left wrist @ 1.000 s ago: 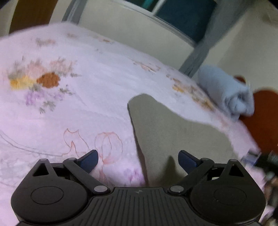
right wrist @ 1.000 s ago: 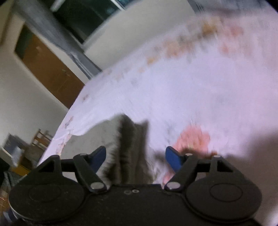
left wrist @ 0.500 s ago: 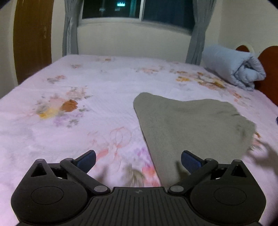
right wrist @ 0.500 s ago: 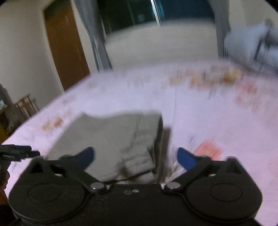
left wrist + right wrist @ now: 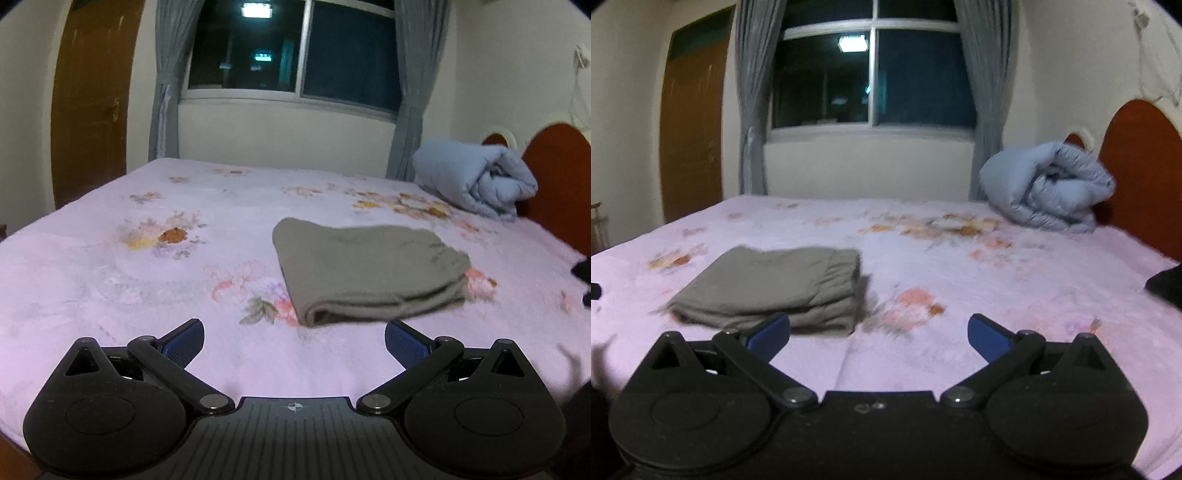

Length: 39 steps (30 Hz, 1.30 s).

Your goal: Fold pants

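Fingers of both grippers spread, empty, near the folded pants.

Dim ceiling light, fisheye bending at edges, perhaps slight blur.

Left gripper: jaws standing wide apart, nothing between the blue pads, pointing forward and slightly downward, level across. It is hanging clear, touching nothing.

Right gripper: jaws having just been opening, now spread equally wide, empty between the pads. It too is pointing forward and a little down, untilted.
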Available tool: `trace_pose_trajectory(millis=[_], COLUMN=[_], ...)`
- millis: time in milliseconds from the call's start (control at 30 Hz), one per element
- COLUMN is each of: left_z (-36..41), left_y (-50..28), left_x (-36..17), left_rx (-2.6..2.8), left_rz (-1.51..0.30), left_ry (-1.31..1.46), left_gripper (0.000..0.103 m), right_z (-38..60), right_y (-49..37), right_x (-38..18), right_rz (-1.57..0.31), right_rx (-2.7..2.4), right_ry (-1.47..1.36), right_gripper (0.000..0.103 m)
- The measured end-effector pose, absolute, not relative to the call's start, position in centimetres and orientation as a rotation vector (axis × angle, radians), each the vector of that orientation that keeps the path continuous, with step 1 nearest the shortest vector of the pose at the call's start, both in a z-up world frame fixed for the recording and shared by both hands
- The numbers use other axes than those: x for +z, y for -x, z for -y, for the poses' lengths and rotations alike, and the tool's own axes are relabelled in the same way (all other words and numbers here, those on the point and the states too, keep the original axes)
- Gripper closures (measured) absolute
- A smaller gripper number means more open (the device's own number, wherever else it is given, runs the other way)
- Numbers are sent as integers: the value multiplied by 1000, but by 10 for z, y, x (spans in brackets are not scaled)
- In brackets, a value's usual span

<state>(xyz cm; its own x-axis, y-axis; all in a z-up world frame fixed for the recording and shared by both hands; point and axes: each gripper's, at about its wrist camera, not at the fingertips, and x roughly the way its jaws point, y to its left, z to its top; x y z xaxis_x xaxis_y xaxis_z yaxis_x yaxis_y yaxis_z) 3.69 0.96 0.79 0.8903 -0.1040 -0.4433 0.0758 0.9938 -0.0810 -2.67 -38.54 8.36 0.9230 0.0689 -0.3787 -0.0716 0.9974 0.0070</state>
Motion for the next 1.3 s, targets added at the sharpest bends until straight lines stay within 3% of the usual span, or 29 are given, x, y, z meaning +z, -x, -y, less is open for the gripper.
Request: trace_pose_trajectory(millis=[300,1300], left_z=[4,2], left_y=[8,16], left_x=[10,8], left_rx=[-101,-86], left_rz=[-423,-392], left_ry=[42,49], left_gripper=[0,0], right_z=[361,353], right_y=[51,49], right_x=[78,72], right_rz=[-405,-414], right_rx=[138,139], right_ry=[30,26], right_gripper=[6,6])
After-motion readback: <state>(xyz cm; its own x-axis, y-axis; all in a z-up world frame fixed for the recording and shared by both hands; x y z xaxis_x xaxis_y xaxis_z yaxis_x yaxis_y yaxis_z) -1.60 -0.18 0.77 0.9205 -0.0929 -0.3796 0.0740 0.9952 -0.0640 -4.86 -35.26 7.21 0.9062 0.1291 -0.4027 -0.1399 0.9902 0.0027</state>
